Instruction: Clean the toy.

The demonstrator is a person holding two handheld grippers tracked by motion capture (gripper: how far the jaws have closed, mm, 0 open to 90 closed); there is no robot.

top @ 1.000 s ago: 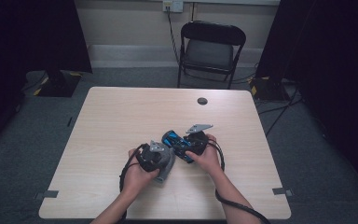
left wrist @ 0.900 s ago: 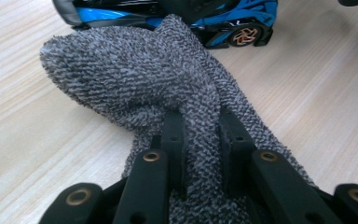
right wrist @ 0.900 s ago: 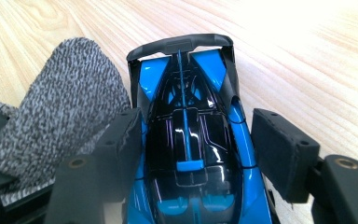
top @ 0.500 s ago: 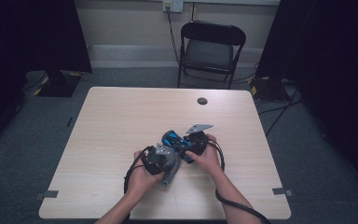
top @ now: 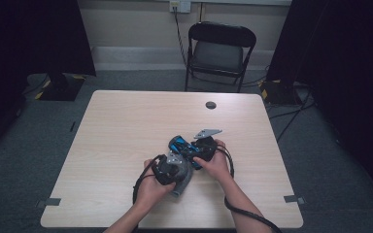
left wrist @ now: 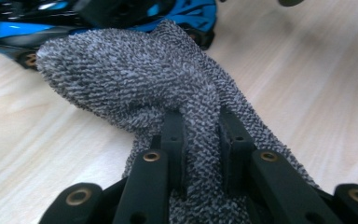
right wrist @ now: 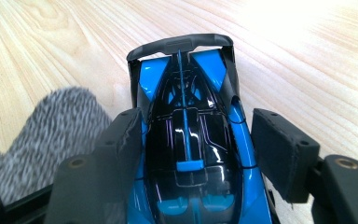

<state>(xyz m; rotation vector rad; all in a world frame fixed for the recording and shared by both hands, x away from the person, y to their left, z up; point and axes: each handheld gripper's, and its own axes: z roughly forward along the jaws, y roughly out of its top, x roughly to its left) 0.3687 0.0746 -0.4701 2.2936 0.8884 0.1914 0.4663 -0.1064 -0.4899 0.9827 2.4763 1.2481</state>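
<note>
A blue and black toy race car (right wrist: 186, 140) rests on the wooden table (top: 126, 126), its rear wing pointing away from me. My right gripper (right wrist: 196, 126) is shut on the car, one pad pressed to each side of its body. My left gripper (left wrist: 200, 121) is shut on a grey knitted cloth (left wrist: 135, 79), which bulges up out of the jaws and touches the car's side (left wrist: 9, 30). In the high view both hands meet at the table's near middle, with the left gripper (top: 175, 170), the cloth (top: 183, 182) and the car (top: 180, 144) close together.
A small black round cap (top: 210, 105) lies near the table's far edge. A black folding chair (top: 221, 48) stands behind the table. Cables trail from both grippers over the table's near edge. Dark curtains hang to the left and right.
My left gripper with the cloth has shifted a little right and nearer, staying against the car. The right gripper and the car have kept still.
</note>
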